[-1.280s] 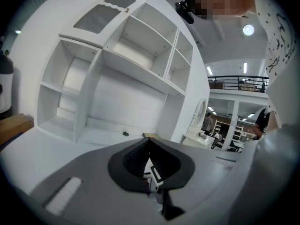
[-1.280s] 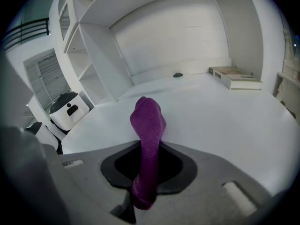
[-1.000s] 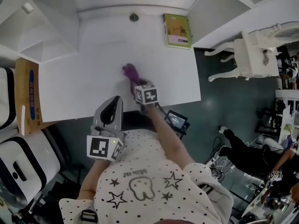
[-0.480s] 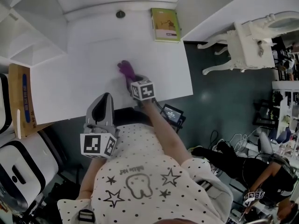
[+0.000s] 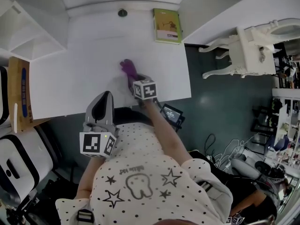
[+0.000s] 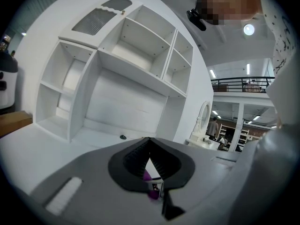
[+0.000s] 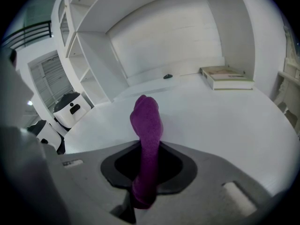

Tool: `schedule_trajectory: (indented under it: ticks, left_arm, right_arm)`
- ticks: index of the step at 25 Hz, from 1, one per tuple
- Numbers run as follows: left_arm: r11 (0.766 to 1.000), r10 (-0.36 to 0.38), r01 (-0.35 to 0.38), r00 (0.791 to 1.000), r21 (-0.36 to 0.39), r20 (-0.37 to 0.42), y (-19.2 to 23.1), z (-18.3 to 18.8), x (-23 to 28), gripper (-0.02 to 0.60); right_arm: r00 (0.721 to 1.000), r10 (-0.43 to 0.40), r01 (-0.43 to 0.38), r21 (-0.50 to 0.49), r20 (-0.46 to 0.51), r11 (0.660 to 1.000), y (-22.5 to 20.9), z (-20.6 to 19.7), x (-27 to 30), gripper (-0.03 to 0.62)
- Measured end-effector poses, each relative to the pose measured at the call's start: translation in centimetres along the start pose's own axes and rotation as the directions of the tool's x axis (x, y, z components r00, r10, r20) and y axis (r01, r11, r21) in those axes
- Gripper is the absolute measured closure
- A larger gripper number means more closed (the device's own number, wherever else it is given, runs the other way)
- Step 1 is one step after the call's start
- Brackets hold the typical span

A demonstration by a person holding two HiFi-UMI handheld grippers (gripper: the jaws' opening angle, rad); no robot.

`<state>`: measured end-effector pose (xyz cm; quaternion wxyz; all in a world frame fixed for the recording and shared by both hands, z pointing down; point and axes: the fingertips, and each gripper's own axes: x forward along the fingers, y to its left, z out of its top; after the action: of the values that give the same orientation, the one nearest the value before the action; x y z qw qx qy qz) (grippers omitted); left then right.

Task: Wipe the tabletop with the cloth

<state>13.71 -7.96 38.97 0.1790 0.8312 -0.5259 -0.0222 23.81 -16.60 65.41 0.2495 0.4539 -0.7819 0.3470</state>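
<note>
My right gripper (image 7: 147, 173) pinches purple cloth (image 7: 146, 121); cloth lies on white tabletop (image 5: 70, 78), well apart from green book (image 5: 167, 26), left of it, toward me; my left gripper (image 6: 149, 150) jaws pressed together, empty, farther from book, at tabletop's near edge.

The purple cloth (image 5: 127, 69), bunched into a narrow roll, is pinched between the jaws of my right gripper (image 7: 149, 146), its rounded free end poking forward. It sits over the middle of the white tabletop (image 5: 70, 78), well apart from the green book (image 5: 167, 26), nearer me and to its left.
</note>
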Motion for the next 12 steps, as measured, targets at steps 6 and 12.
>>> schedule_trajectory:
  ticks: [6, 12]
  left_arm:
    - [1.000, -0.002, 0.002, 1.000, 0.004, -0.001, -1.1, -0.3, 0.4, 0.583]
    - [1.000, -0.010, 0.010, 1.000, 0.003, -0.004, -1.8, -0.2, 1.0, 0.583]
  right_arm:
    - [1.000, -0.011, 0.011, 0.007, 0.007, 1.000, -1.4, -0.1, -0.7, 0.528]
    - [1.000, -0.018, 0.018, 0.016, 0.015, 1.000, -2.7, 0.1, -1.2, 0.528]
